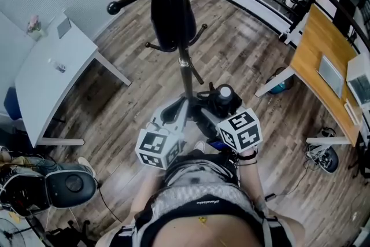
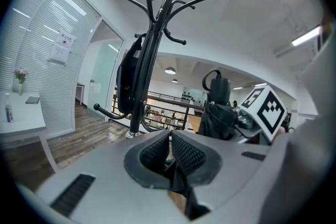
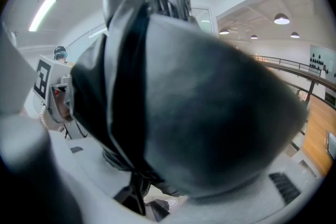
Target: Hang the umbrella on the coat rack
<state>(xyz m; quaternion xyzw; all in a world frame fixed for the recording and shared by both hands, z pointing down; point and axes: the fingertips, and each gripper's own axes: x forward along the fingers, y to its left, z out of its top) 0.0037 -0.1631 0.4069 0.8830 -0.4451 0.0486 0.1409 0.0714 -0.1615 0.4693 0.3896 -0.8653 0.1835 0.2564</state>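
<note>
Left hand-held gripper [image 2: 169,149] sits low by the person's waist, its jaws pressed together on a thin black strap [image 2: 178,181]. Just right of it, the folded black umbrella [image 1: 203,107] is off the rack, standing upright and clamped in the right hand-held gripper [image 3: 157,186], whose view its fabric fills. Farther out, a white table [image 1: 52,72] stands at left. Ahead at centre, close to both grippers, rises the coat rack [image 1: 184,66]. A black bag [image 1: 171,8] hangs beside its pole, its contents hidden. At right is a wooden table [image 1: 315,49] carrying a laptop [image 1: 330,75].
</note>
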